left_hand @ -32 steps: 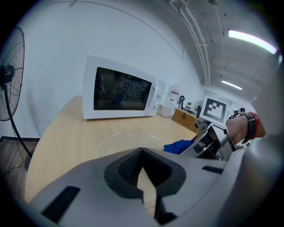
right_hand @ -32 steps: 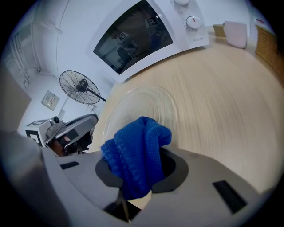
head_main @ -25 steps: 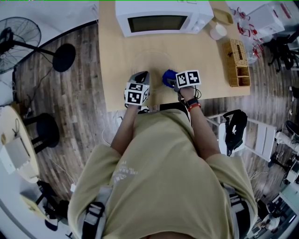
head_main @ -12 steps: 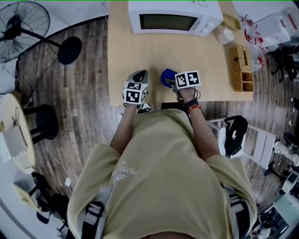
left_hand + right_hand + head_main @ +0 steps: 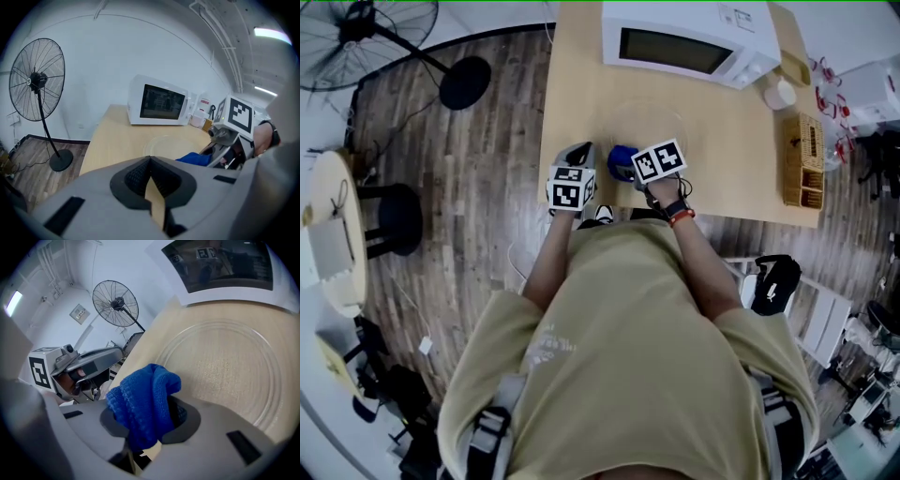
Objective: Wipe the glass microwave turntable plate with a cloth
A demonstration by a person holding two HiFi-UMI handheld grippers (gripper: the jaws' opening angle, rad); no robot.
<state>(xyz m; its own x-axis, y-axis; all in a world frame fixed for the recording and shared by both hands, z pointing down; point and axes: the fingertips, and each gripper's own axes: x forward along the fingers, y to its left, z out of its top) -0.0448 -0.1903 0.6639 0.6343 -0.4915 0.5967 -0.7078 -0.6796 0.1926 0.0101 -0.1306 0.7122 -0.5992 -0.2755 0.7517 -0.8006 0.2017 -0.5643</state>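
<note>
The glass plate (image 5: 220, 366) lies flat on the surface (image 5: 581, 94) in front of the microwave (image 5: 689, 47). The right tool (image 5: 154, 427) is clamped on a blue cloth (image 5: 143, 399) at the plate's near edge. The left tool (image 5: 151, 180), jaws together and empty, is just left of the plate.

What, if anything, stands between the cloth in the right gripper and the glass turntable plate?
Nothing visible. The blue cloth, clamped in the right gripper, faces the glass plate lying flat on the table, with only bare tabletop between. The microwave stands beyond the plate.
</note>
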